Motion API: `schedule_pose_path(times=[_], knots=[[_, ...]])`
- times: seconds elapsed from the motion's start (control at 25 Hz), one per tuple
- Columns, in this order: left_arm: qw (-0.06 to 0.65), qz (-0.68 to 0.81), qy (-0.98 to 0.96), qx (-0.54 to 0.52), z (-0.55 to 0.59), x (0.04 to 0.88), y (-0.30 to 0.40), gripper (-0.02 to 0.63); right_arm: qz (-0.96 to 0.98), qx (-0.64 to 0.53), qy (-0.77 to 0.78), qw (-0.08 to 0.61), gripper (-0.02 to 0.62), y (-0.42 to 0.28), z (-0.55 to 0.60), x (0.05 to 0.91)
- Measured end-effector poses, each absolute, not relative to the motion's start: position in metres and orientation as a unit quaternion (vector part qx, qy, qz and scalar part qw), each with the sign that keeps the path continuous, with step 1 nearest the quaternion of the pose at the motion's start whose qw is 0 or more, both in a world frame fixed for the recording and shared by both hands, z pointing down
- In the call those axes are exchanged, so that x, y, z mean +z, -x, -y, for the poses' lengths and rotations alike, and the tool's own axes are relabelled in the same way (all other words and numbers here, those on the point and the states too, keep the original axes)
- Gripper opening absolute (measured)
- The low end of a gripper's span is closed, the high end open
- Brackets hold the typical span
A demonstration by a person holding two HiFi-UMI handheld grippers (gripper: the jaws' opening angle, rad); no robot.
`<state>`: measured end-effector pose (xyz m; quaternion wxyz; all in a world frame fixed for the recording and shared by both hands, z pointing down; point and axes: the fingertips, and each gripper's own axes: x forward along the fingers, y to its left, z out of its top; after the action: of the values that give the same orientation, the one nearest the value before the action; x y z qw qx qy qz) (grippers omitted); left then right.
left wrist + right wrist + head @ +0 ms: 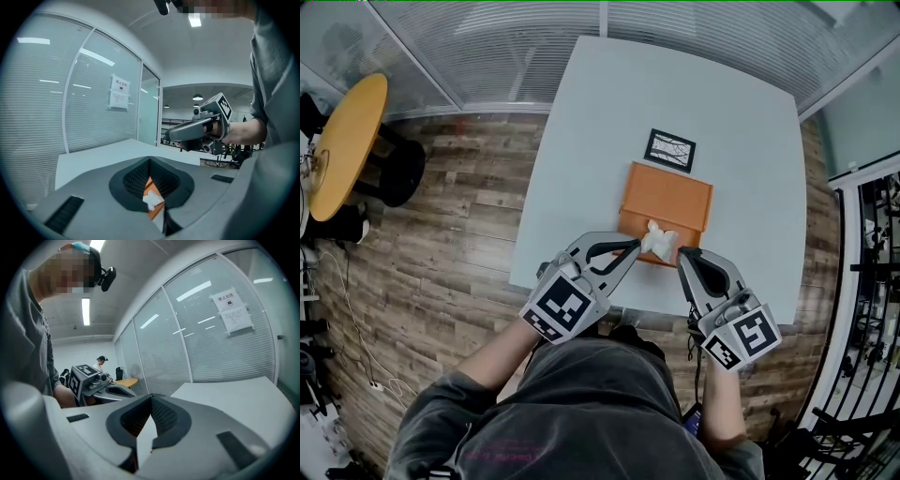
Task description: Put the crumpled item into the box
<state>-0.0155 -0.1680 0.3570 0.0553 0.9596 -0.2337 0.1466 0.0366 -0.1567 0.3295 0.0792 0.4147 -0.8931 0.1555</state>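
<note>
The orange box (667, 199) lies flat in the middle of the white table (581, 169). A white crumpled item (658, 241) hangs over the box's near edge, and my left gripper (638, 246) is shut on it at the tips. In the left gripper view the jaws of the left gripper (150, 160) meet, and the crumpled item (152, 200) and the orange box (151, 183) show through the gap below them. My right gripper (682, 252) is shut and holds nothing, just right of the item at the box's near right corner. Its jaws (151, 398) show only white table.
A black-framed card (670, 150) lies just beyond the box. The table's near edge runs right under both grippers. A round yellow table (345, 141) stands on the wooden floor to the left. Glass walls with blinds (516, 47) close off the far side.
</note>
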Motion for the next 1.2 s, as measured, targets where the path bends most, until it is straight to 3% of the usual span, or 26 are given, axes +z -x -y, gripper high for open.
schedule_pose_path(times=[1.2], knots=[[0.050, 0.232, -0.959, 0.156, 0.1757, 0.3570, 0.0081, 0.012, 0.891, 0.164, -0.414, 0.087, 0.003, -0.0464, 0.1593, 0.3382]])
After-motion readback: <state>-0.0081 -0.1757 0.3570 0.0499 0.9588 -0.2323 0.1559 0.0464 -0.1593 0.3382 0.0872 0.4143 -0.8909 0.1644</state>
